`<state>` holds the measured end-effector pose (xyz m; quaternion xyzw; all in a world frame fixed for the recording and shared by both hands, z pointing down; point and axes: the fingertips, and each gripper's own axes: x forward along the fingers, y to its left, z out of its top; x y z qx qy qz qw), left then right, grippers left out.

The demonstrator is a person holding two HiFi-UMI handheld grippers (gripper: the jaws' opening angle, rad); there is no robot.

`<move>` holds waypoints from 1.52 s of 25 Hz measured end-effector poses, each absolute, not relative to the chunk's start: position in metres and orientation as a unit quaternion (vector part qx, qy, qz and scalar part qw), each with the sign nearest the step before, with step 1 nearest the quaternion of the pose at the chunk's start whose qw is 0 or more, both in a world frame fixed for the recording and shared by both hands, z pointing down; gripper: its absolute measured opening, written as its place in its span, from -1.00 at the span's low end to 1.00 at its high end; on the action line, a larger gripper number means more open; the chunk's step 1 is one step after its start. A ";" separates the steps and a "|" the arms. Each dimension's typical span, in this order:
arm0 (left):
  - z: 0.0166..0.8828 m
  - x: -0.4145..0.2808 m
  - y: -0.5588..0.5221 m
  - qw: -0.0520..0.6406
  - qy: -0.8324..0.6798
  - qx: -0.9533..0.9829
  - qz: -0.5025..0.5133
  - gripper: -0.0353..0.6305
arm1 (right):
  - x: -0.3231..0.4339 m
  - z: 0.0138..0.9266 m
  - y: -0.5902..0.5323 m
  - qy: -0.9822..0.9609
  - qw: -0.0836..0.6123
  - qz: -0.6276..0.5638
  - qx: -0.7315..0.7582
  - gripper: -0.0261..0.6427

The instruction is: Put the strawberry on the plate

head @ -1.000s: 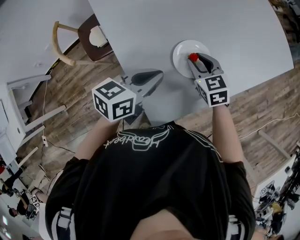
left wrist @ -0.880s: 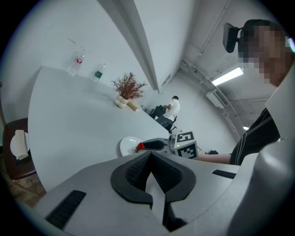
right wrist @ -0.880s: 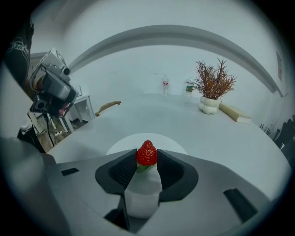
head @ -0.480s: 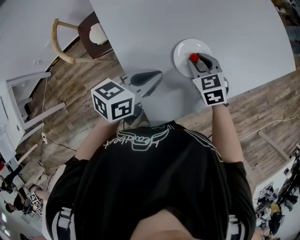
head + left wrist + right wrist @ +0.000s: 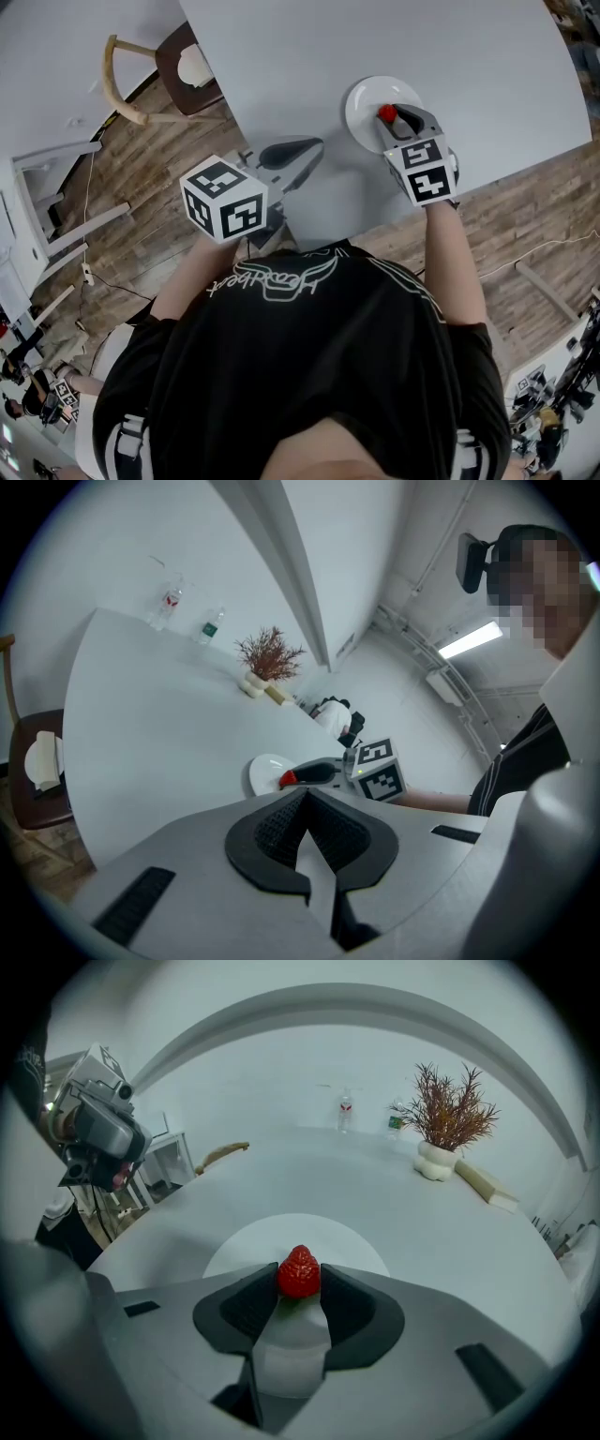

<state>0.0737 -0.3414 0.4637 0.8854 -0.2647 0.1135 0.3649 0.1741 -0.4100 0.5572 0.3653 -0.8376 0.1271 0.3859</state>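
A small red strawberry (image 5: 299, 1272) is pinched between the dark pads of my right gripper (image 5: 299, 1277), which is shut on it. It hangs over the near part of a round white plate (image 5: 281, 1237) on the pale grey table. In the head view the strawberry (image 5: 385, 114) and right gripper (image 5: 392, 117) sit over the plate (image 5: 367, 97) at the table's right front. My left gripper (image 5: 298, 150) rests low at the table's front edge, its jaws together with nothing between them (image 5: 307, 803). From the left gripper view the plate (image 5: 266, 769) and strawberry (image 5: 287, 779) show in the distance.
A dried-plant vase (image 5: 439, 1158) and two bottles (image 5: 346, 1110) stand at the table's far side. A wooden chair (image 5: 159, 79) with a white cloth sits at the left beyond the table. The table's front edge (image 5: 375, 220) runs just ahead of the person's body.
The right gripper with the strawberry has shifted slightly farther over the plate. The left gripper has stayed where it was.
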 end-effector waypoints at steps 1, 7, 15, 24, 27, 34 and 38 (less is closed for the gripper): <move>0.463 0.075 -0.341 0.365 -0.265 0.885 0.113 -0.88 | 0.175 0.557 -0.409 -0.837 0.387 0.130 0.364 -0.54; 0.461 0.075 -0.339 0.365 -0.264 0.886 0.108 -0.88 | 0.177 0.555 -0.408 -0.836 0.387 0.143 0.362 -0.44; 0.459 0.075 -0.333 0.362 -0.262 0.889 0.103 -0.87 | 0.180 0.543 -0.408 -0.838 0.367 0.141 0.377 -0.35; 0.443 0.064 -0.315 0.344 -0.257 0.898 0.092 -0.87 | 0.178 0.494 -0.386 -0.844 0.309 0.121 0.422 -0.29; 0.431 0.059 -0.302 0.334 -0.252 0.904 0.089 -0.87 | 0.170 0.468 -0.366 -0.847 0.292 0.103 0.432 -0.29; 0.389 0.047 -0.262 0.302 -0.234 0.921 0.080 -0.88 | 0.146 0.403 -0.304 -0.861 0.233 0.090 0.443 -0.38; 0.365 0.036 -0.232 0.279 -0.223 0.930 0.084 -0.88 | 0.133 0.359 -0.263 -0.866 0.175 0.076 0.462 -0.57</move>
